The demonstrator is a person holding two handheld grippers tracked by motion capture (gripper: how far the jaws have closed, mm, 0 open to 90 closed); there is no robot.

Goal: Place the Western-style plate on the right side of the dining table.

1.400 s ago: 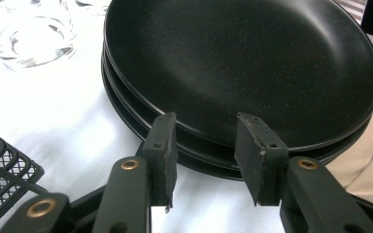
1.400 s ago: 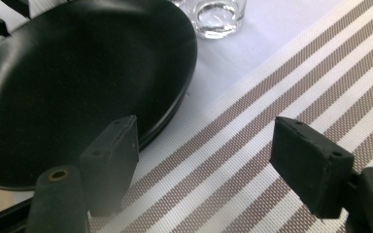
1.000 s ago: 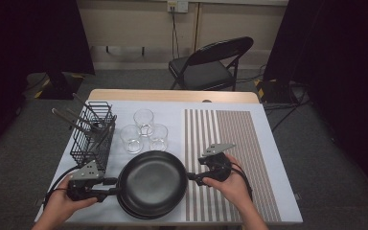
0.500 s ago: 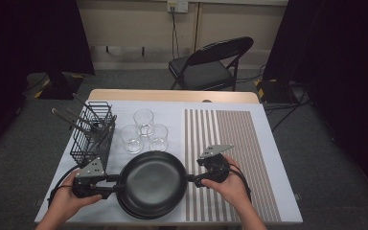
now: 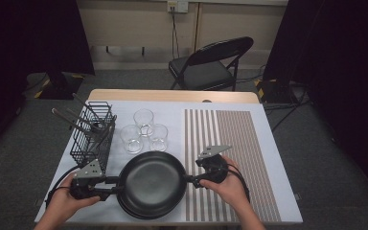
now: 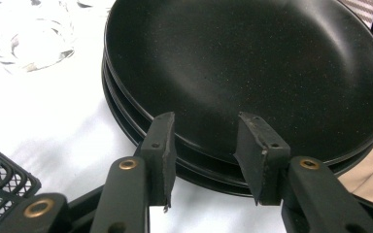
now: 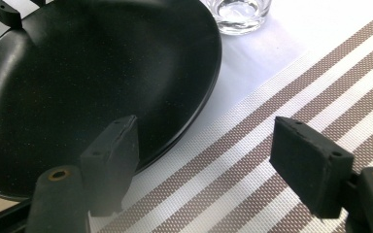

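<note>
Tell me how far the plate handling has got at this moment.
Done: nothing visibly moved; the black plates sit stacked beside the wire rack. In hand: the left hand-held gripper and the right hand-held gripper sit at opposite edges of the stack, jaws open, neither clamped. Left: gripping, lifting and placing the top plate.

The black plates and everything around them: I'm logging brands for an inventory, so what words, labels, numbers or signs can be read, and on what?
None: no readable text on the black plates, glasses, wire basket or striped mat.
</note>
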